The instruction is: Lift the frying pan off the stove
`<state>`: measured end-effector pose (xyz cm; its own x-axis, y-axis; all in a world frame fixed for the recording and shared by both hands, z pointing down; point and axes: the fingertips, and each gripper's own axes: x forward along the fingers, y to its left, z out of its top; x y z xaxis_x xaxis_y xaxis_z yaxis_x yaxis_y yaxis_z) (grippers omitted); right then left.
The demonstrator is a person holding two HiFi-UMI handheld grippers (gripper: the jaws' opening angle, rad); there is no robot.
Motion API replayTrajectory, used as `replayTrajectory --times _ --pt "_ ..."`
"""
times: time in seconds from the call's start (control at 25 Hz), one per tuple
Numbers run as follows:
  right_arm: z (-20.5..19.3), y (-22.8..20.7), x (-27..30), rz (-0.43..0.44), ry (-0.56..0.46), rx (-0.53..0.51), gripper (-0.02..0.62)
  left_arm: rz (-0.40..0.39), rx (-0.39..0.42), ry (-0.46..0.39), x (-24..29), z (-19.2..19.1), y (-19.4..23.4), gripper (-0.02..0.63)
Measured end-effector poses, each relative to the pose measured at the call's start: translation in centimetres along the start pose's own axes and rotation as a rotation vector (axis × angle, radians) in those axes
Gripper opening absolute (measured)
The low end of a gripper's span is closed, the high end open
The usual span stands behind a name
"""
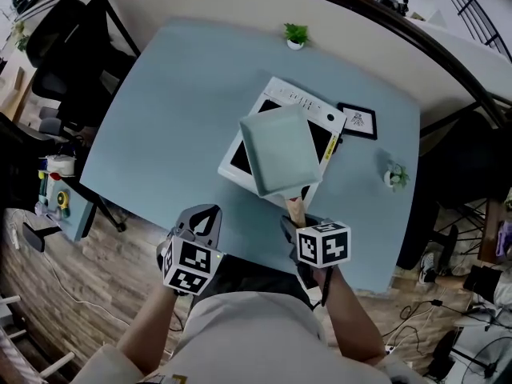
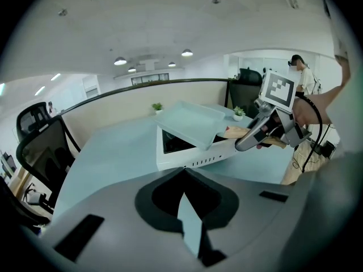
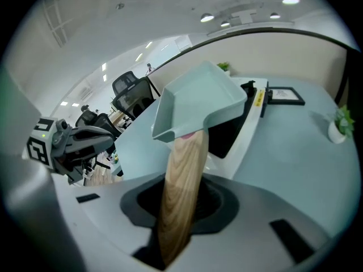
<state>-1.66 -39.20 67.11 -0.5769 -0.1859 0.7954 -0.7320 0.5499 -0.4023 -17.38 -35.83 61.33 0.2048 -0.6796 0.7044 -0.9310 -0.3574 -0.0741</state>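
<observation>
A square pale-green frying pan (image 1: 280, 149) lies on the white stove (image 1: 308, 102) in the middle of the blue table, its wooden handle (image 1: 295, 210) pointing towards me. My right gripper (image 1: 293, 224) is shut on that handle (image 3: 181, 191), which runs deep between the jaws. In the left gripper view the pan (image 2: 187, 120) looks tilted over the stove (image 2: 193, 157). My left gripper (image 1: 205, 218) hangs over the table's near edge, left of the handle. Its jaws meet at their tips, with nothing between them.
A small potted plant (image 1: 296, 34) stands at the table's far edge. A framed picture (image 1: 358, 121) and a second plant (image 1: 394, 176) sit right of the stove. Office chairs (image 1: 64, 38) and a small cart (image 1: 56, 186) stand on the left.
</observation>
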Motion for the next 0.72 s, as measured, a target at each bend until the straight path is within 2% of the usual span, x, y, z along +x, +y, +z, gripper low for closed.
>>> replayTrajectory --times 0.12,0.28,0.72 --pt "-0.5 0.6 -1.3 -0.001 0.007 0.004 0.094 0.016 0.002 -0.022 -1.5 0.7 0.7 0.003" --pt "1.0 1.7 -4.1 -0.013 -0.035 -0.023 0.095 0.037 0.003 -0.051 -3.7 2.0 1.4 0.003" --pt "9.3 5.9 -14.6 0.012 -0.288 -0.029 0.096 0.135 0.042 -0.219 -10.1 9.1 3.3 0.003"
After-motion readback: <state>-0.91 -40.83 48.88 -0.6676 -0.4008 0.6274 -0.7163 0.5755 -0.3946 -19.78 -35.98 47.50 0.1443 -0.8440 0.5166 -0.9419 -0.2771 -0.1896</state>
